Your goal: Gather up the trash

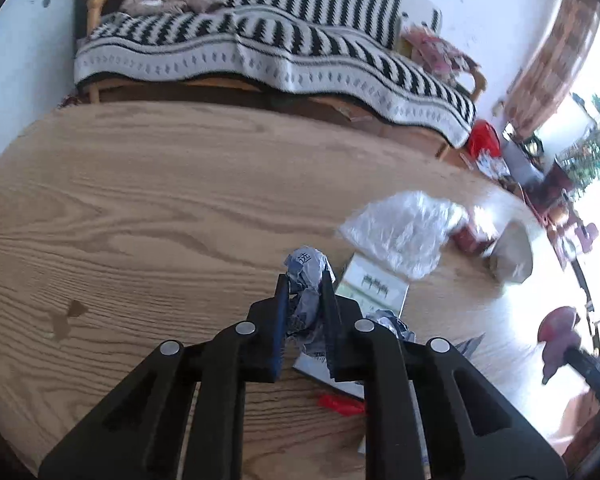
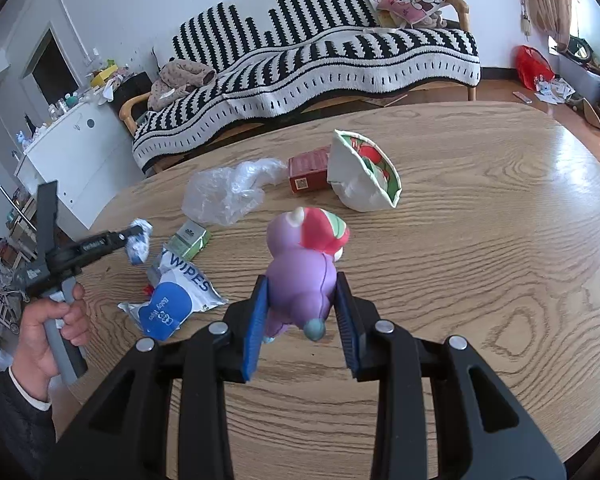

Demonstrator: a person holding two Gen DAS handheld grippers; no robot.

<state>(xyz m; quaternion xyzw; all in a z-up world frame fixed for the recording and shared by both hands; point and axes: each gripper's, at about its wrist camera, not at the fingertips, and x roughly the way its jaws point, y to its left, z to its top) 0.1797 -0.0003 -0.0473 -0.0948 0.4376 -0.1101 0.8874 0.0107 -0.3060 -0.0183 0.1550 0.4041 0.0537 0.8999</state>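
Note:
My left gripper (image 1: 305,280) is shut on a crumpled blue-and-white paper wad (image 1: 309,272) and holds it above the wooden table (image 1: 160,200); the wad also shows in the right wrist view (image 2: 139,240). My right gripper (image 2: 301,284) is shut on a purple plush toy (image 2: 304,276) with a red-and-green cap, just above the table (image 2: 480,240). On the table lie a clear plastic bag (image 2: 224,192), a wipes packet (image 2: 172,300), a small green box (image 2: 190,238), a red box (image 2: 309,170) and a squashed white paper bowl (image 2: 364,176).
A striped sofa (image 2: 320,48) stands behind the table. A white cabinet (image 2: 68,152) is at the left. A red bag (image 2: 532,62) and loose clutter lie on the floor at the right. A small red scrap (image 1: 340,405) lies under my left gripper.

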